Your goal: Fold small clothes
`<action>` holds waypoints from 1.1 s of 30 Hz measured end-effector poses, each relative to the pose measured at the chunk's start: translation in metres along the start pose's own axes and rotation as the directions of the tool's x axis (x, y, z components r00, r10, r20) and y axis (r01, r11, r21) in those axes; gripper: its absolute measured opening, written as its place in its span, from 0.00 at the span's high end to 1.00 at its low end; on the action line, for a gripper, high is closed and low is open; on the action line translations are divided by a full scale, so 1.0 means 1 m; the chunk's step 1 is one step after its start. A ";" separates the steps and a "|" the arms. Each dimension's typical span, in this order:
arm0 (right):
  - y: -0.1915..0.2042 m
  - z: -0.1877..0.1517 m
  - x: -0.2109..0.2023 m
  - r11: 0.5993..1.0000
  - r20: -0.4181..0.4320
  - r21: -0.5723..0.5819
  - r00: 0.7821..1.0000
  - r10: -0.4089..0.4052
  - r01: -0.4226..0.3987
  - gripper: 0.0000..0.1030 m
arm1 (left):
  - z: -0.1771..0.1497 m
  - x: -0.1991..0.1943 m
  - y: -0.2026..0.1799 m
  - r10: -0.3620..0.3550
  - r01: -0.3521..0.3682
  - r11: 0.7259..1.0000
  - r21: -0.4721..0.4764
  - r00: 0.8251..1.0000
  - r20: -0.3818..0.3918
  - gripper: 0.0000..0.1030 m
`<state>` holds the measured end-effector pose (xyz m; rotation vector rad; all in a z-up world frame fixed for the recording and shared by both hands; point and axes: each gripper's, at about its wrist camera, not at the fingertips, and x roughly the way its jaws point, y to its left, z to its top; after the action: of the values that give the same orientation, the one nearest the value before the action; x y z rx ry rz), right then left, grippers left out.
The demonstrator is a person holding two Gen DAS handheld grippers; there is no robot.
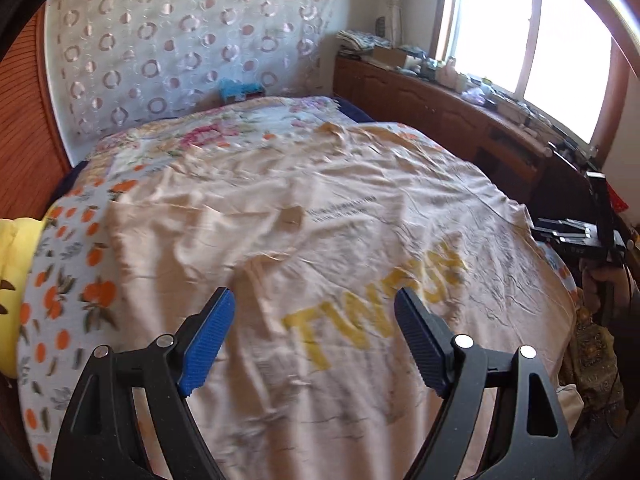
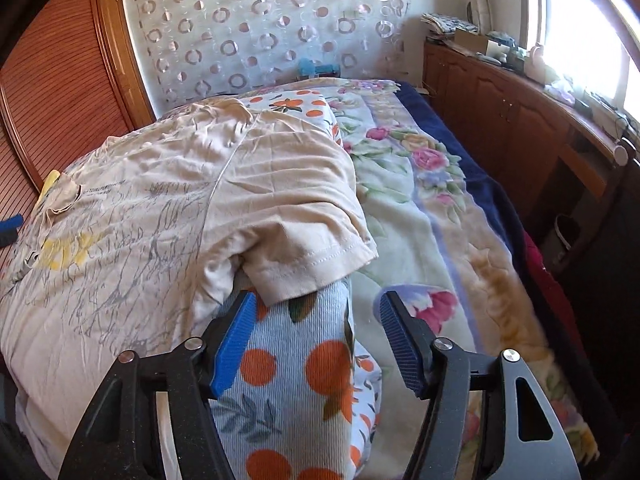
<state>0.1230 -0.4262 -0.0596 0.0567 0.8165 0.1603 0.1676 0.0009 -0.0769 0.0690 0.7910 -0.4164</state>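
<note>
Left wrist view showed our left gripper [image 1: 314, 338] with its jaws apart and nothing between them, poised above the T-shirt [image 1: 320, 216]. That beige T-shirt lay spread face up over the orange-print quilt [image 1: 68, 280] on the bed, its yellow lettering [image 1: 372, 312] just beyond the blue pads [image 1: 208, 340] at about 12 o'clock. At 3 o'clock, at the bed's edge, we could see our right gripper [image 1: 576, 232] in the hand.

Right wrist view had our right gripper [image 2: 318, 338] also spread wide, holding nothing. The sleeve [image 2: 312, 248] of the T-shirt [image 2: 140, 200] hung over the corner of the quilt [image 2: 292, 364], its stitched hem sitting just beyond the left pad [image 2: 234, 344] at 11 o'clock. The flowered blanket [image 2: 420, 208] ran off toward 2 o'clock.

We judged the T-shirt light, thin and limp; the many creases suggested soft cotton that would sag and bunch the moment 1 point was lifted. It looked neither slippery nor fragile. The ribbed pads should bite well on a doubled edge. We reckoned the best holds were the sleeve hem for the right gripper and the shoulder seam or side edge for the left, pinching only the T-shirt and not the quilt beneath. 2 holds kept taut should carry the fold over flat.
</note>
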 end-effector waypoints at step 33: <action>0.122 0.062 -0.031 0.939 0.198 -0.236 0.934 0.297 -0.248 0.99 | -0.019 0.005 -0.018 0.037 -0.036 0.999 0.025 0.999 -0.040 0.17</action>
<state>0.1326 -0.3106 0.0182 -0.0085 0.5519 0.4948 0.1512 -0.0128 -0.0918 0.1149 0.8238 -0.3914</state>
